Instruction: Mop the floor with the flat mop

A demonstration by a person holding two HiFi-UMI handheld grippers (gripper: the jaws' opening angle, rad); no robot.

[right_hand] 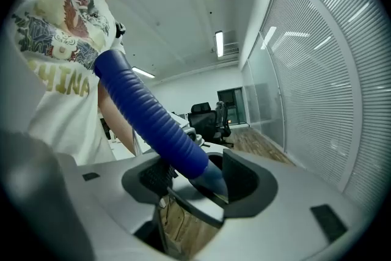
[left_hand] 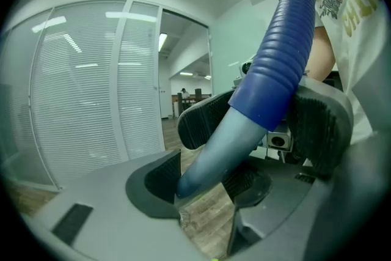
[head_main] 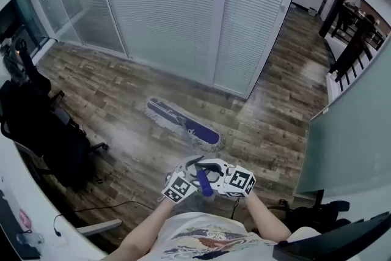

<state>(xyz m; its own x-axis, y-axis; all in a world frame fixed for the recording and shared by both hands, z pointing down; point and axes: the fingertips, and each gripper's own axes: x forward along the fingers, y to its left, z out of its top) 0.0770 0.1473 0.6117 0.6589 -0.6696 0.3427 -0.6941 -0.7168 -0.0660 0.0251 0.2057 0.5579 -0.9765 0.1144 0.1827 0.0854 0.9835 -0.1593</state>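
The flat mop head [head_main: 182,121], blue with a pale fringe, lies slantwise on the wood floor ahead of me. Its shaft runs back to a ribbed blue handle grip [head_main: 204,183] in front of my chest. My left gripper [head_main: 190,169] and right gripper [head_main: 215,169] meet around that handle, side by side. In the left gripper view the grey shaft [left_hand: 211,156] passes between the left gripper [left_hand: 204,175] pads, with the blue grip [left_hand: 278,58] above. In the right gripper view the blue grip [right_hand: 146,113] ends inside the right gripper [right_hand: 195,179], which is closed on it.
A black office chair [head_main: 49,131] stands at the left beside a white desk [head_main: 24,211]. A cable [head_main: 116,208] trails on the floor near my feet. White blinds behind glass [head_main: 183,9] close off the far side; a glass wall [head_main: 354,131] stands at the right.
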